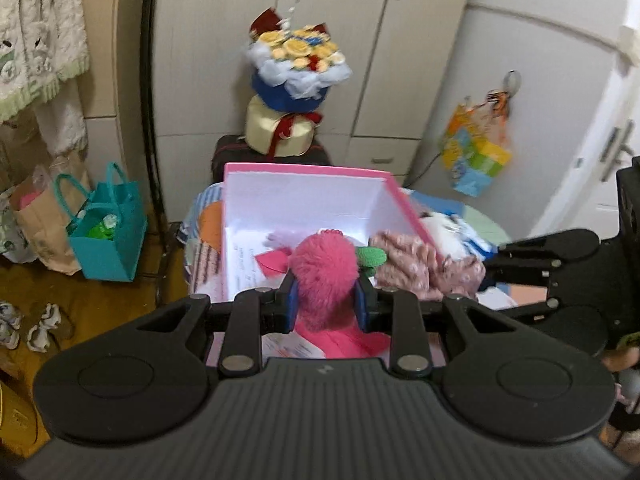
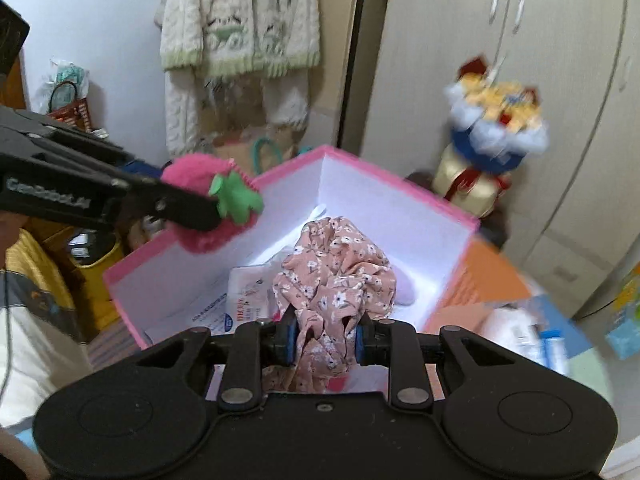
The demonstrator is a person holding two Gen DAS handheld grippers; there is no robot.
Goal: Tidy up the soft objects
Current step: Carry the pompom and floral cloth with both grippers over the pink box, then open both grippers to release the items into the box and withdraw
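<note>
Fluffy pink strawberry plush [image 1: 325, 276] with a green felt leaf sits clamped between the blue pads of the left gripper [image 1: 326, 304] in the left wrist view, jaws nearly closed and squeezing the fur. It hangs over the near end of an open pink cardboard box with white inside walls [image 1: 304, 196]. Papers lie on the box floor at about 9 o'clock from the plush. At 3 o'clock from it there's a bunched peach floral fabric piece [image 1: 420, 264], with the right gripper's black arms just beyond. A yellow-and-blue flower bouquet [image 1: 296, 68] stands at 12 o'clock, past the box, and a teal paper bag [image 1: 108, 232] is on the floor at 9 o'clock.

Right wrist view: the right gripper [image 2: 326, 340] is pinched tight on that peach floral fabric [image 2: 336, 280], most of the bundle puffing out ahead of the pads, over the box interior [image 2: 400, 216]. The strawberry plush [image 2: 212, 204] shows at 10 o'clock, over the box's left wall, held by the left gripper. A cream knit sweater [image 2: 240, 20] hangs at 12 o'clock.
</note>
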